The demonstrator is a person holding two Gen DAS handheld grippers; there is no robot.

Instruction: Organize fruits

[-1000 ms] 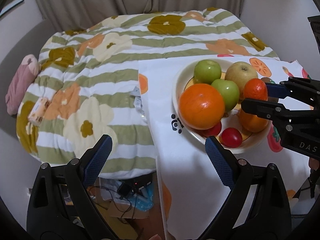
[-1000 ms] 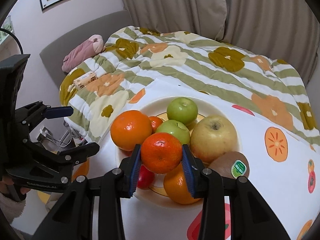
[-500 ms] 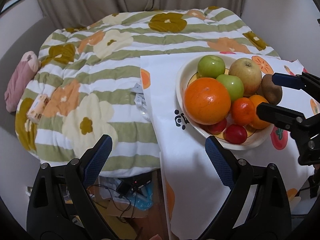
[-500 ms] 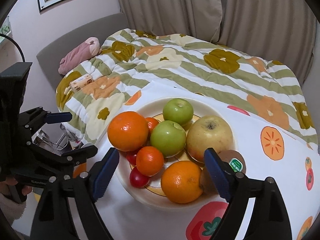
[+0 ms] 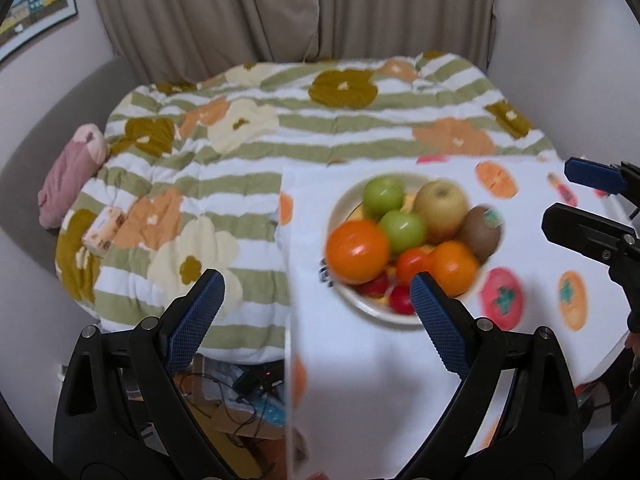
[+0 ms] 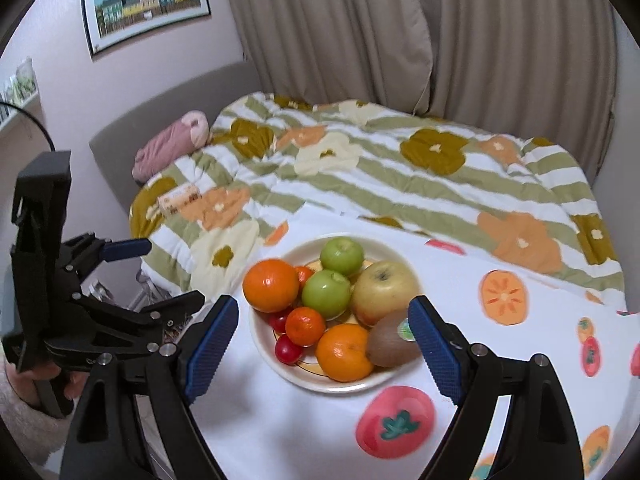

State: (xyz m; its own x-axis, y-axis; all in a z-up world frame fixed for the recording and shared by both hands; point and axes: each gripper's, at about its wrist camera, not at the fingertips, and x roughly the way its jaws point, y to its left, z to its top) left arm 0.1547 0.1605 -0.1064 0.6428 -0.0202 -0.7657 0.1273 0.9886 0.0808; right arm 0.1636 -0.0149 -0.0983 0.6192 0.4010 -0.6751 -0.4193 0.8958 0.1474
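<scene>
Both claws now hang spread and empty above the tabletop. A second ago the right claw (image 6: 322, 340) pinched the small mandarin (image 6: 306, 326); it has let go, and the fruit sits in the plate (image 6: 260, 340) between the big orange (image 6: 271, 285) and the second orange (image 6: 345, 353), beside a cherry tomato (image 6: 289, 349). The left claw (image 5: 316, 314) holds nothing. With apples, kiwi and citrus all gathered on the plate and both claws drawn back, the sorting looks finished
</scene>
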